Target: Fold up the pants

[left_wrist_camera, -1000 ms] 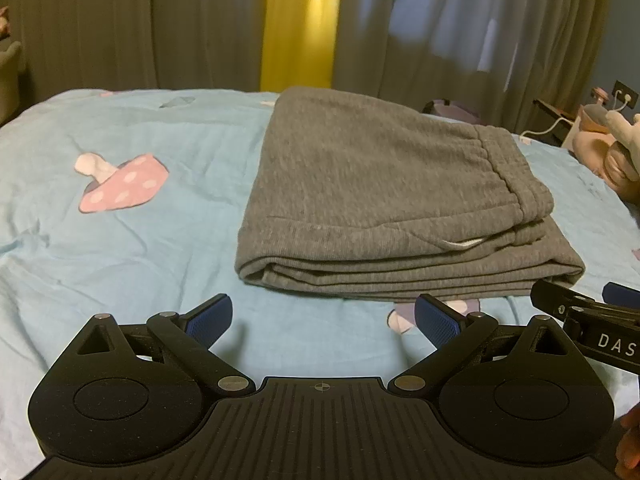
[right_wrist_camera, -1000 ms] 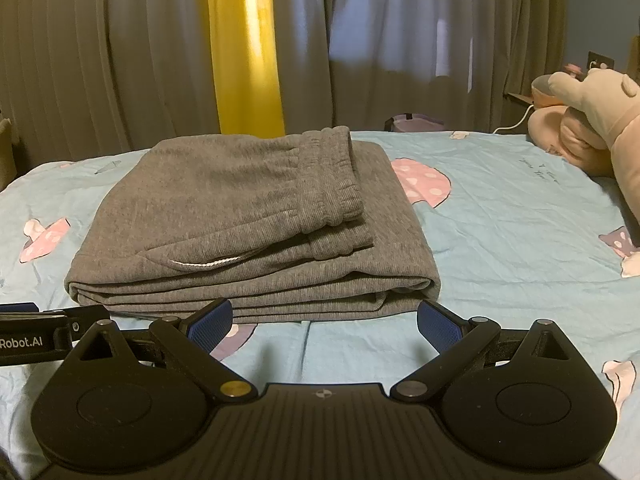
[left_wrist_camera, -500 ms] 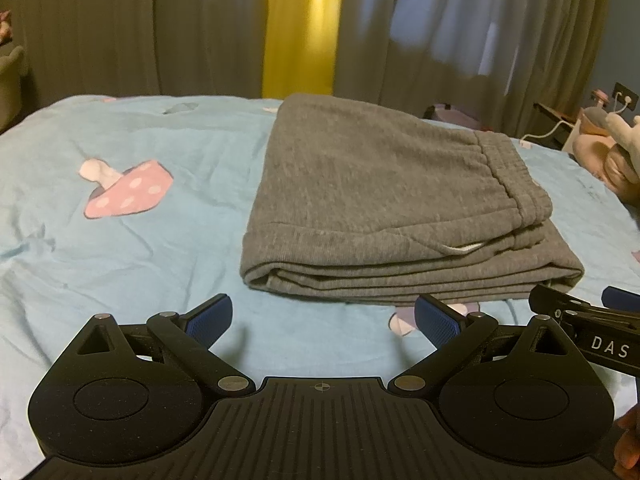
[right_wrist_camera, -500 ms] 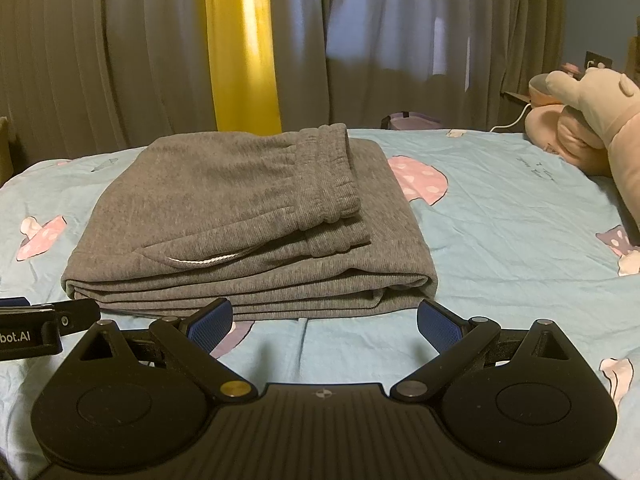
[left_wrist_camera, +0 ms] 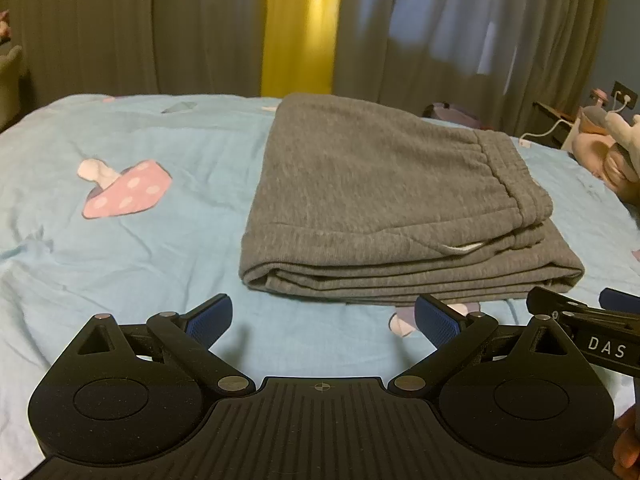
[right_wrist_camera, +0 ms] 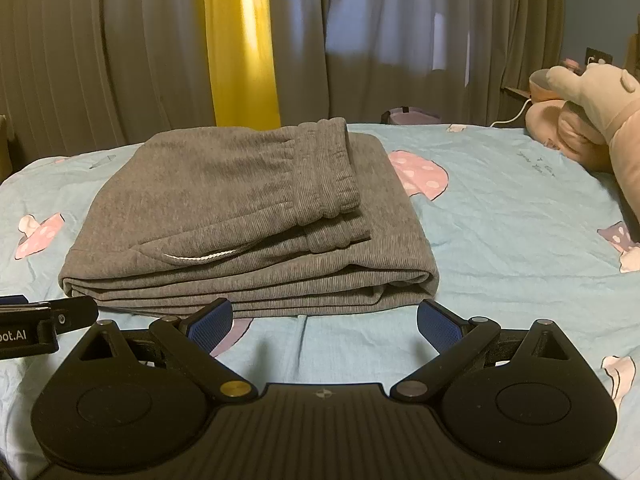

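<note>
Readable text: white "DAS" on the black body of the right gripper (left_wrist_camera: 592, 316) as it pokes into the left wrist view's right edge; "oot.AI" (cut off at frame edge) on the left gripper (right_wrist_camera: 44, 320) seen at the left edge of the right wrist view. Left gripper (left_wrist_camera: 322, 318): jaws spread wide, blue pads (left_wrist_camera: 210, 318) bare, nothing between them, held just short of the pants' near edge w/o touching. Right gripper (right_wrist_camera: 324, 320): jaws likewise wide apart, gripping nothing, hovering over the bed sheet (right_wrist_camera: 500, 248) right in front of the stack. Pants (left_wrist_camera: 384, 200), grey knit, lie folded in a flat layered stack mid-bed, elastic waistband on top toward the right side, white drawstring bit showing at the front. Left view only: pink mushroom print (left_wrist_camera: 124, 190) on the sheet well left of the pants, plus a wall socket w/ cable far right. Right view only: big beige/pink plush toy (right_wrist_camera: 592, 120) at far right, another pink mushroom print beside the pants' right edge. Both views: grey curtains w/ a yellow strip (right_wrist_camera: 240, 48) behind the bed.
</note>
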Demonstrator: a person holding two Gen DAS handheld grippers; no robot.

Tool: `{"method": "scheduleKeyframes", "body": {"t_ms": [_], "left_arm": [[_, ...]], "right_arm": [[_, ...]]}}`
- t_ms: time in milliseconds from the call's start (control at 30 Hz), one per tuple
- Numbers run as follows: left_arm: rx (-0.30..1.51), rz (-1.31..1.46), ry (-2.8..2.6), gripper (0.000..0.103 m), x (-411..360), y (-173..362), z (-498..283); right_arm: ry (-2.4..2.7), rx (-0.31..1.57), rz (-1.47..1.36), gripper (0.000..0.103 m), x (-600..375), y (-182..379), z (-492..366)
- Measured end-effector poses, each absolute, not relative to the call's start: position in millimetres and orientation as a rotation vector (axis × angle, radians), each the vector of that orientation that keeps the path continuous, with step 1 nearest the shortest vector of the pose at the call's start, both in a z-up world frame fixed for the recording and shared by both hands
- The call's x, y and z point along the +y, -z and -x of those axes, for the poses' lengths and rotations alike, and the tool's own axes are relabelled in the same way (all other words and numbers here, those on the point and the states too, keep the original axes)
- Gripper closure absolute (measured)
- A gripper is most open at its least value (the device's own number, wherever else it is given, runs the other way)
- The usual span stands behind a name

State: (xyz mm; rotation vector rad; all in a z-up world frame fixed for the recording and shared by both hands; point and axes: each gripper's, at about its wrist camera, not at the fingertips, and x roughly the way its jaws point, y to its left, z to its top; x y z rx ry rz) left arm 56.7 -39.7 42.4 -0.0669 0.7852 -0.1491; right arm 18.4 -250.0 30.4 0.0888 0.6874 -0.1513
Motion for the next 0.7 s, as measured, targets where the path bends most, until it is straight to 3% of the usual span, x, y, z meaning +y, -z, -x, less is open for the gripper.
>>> {"method": "scheduleKeyframes", "body": {"t_ms": [700], "left_arm": [[0.767,0.065,0.154,0.002,-39.5,-43.1,-55.7]], "right_arm": [[0.155,0.691,-0.086,0.004,-249.8,-29.0,-19.1]]}}
